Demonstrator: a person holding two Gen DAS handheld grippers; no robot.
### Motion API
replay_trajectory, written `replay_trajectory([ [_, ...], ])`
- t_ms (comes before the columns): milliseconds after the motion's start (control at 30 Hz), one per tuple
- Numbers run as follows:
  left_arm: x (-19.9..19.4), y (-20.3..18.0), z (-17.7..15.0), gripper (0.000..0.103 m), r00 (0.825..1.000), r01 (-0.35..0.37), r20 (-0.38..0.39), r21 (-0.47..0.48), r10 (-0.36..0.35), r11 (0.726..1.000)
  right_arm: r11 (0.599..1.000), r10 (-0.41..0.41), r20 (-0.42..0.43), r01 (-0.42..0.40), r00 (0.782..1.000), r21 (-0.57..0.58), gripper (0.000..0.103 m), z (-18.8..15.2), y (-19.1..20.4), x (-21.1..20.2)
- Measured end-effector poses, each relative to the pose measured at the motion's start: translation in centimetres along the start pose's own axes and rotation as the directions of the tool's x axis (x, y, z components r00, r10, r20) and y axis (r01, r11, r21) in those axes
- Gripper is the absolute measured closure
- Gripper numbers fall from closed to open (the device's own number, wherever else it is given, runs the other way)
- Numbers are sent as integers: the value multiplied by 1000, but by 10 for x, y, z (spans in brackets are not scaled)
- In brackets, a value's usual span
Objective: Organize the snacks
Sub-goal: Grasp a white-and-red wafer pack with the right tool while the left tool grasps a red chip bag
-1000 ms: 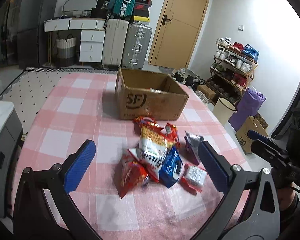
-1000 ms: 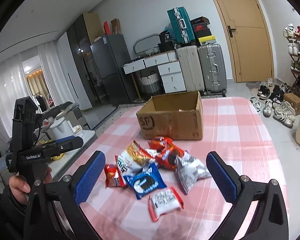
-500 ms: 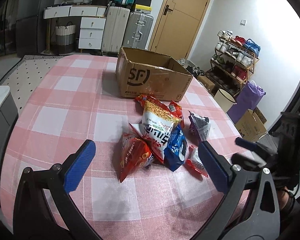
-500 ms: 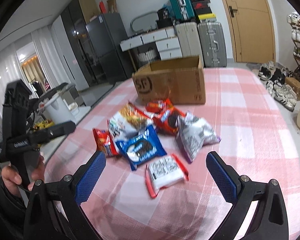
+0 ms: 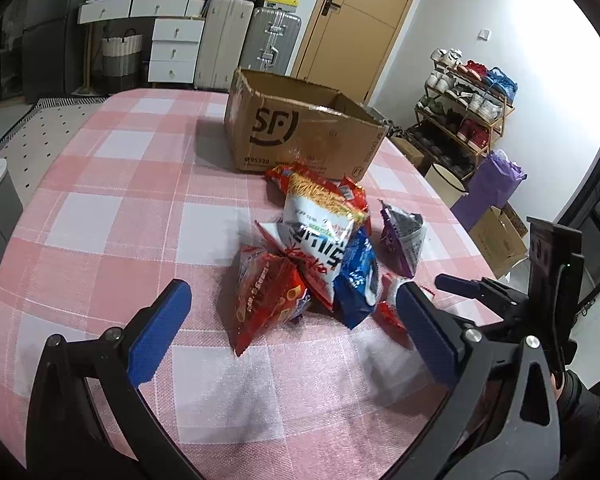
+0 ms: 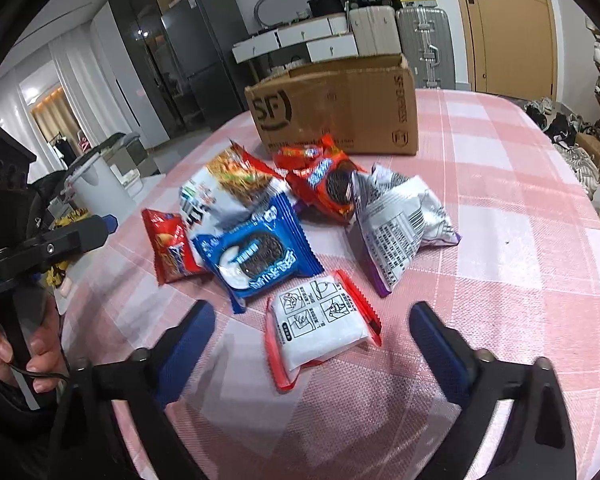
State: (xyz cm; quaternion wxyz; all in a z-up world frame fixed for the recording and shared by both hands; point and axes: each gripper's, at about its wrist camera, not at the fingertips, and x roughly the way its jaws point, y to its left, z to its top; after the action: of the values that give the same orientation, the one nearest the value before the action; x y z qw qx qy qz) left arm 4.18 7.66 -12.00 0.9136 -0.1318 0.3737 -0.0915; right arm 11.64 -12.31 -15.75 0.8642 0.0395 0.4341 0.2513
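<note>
Two grippers, jaws wide apart, holding nothing: left gripper (image 5: 292, 320) low over the red chip bag (image 5: 266, 296); right gripper (image 6: 312, 340) straddling the white-and-red packet (image 6: 320, 320). Snack pile (image 6: 276, 224) lies on the pink checked tablecloth (image 5: 112, 200), just before the open cardboard box (image 6: 340, 108); blue cookie pack (image 6: 256, 256) beside the packet.

- Left gripper (image 5: 288, 332): black plastic frame, blue pads, silver screws.
- Right gripper (image 6: 312, 344): same build, black w/ blue pads.
- Left hand (image 6: 28, 356): bare skin, dark sleeve, thin black cable, white lettering on handle.
</note>
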Motion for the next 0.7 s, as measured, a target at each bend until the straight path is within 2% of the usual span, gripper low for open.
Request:
replay_trajectory([
  [267, 12, 14, -2, 1, 1000, -8, -24, -27, 8, 1000, 1000, -21, -72, 20, 997, -11, 22, 2, -2, 26],
  [500, 16, 20, -4, 1, 999, -13, -33, -45, 11, 999, 998, -58, -71, 55, 996, -44, 45, 1, 3, 29],
  [567, 16, 20, -4, 1, 999, -13, -34, -46, 12, 999, 998, -39, -77, 35, 996, -49, 53, 0, 5, 28],
  [700, 15, 20, -5, 1, 999, -12, -35, -48, 11, 999, 1000, 2, -56, -1, 998, 12, 56, 0, -3, 23],
])
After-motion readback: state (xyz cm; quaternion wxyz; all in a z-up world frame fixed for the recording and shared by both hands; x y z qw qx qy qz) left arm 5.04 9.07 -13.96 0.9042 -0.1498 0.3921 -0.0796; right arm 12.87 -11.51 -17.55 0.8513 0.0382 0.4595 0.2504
